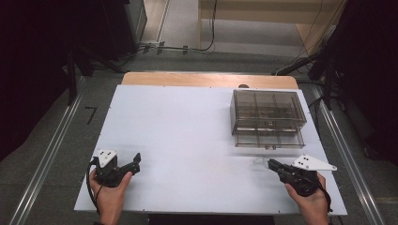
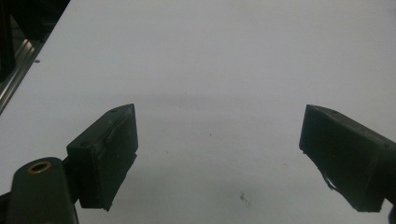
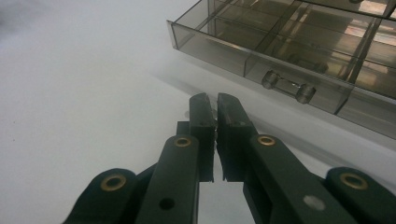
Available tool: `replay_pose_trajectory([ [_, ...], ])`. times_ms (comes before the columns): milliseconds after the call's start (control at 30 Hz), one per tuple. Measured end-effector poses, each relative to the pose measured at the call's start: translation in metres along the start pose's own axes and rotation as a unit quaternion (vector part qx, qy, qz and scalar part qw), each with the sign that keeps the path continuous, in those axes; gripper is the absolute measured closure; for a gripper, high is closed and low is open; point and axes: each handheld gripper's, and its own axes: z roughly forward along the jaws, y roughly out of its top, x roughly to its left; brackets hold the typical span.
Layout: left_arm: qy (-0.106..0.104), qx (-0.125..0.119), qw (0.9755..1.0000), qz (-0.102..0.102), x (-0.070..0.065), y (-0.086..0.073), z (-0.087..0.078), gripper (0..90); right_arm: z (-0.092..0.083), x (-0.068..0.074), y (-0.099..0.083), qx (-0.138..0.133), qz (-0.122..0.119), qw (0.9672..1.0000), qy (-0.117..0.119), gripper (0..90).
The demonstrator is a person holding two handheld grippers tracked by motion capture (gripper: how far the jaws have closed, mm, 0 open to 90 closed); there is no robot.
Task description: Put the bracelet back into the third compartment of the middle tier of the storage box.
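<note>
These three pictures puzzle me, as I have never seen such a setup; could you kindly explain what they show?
No robot here: a person holds a two-jaw gripper in each hand at a white table. The high view looks down from above the person's side. There the left gripper is at the left and the right gripper at the right. The other two pictures come from cameras riding on the grippers, looking along their black jaws. The left gripper has its jaws wide apart over bare table. The right gripper has its jaws closed together, with nothing clearly between them, pointing toward a clear smoky drawer box. Its bottom drawer is pulled out, showing its handle.
</note>
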Motion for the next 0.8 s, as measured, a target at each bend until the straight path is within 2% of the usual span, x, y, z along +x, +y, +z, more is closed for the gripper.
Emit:
replay_pose_trajectory([
  [333, 0.000, 0.000, 1.0000, 0.000, 0.000, 0.000, 0.000, 12.0, -0.004, -0.004, 0.000, -0.016, 0.010, 0.9996, -0.019, 83.2],
  [533, 0.000, 0.000, 1.0000, 0.000, 0.000, 0.000, 0.000, 12.0, -0.010, -0.009, 0.002, -0.035, 0.021, 0.9986, -0.034, 83.2],
  [800, 0.000, 0.000, 1.0000, 0.001, 0.000, 0.000, 0.000, 11.9, -0.012, -0.014, 0.003, -0.044, 0.028, 0.9977, -0.044, 83.2],
])
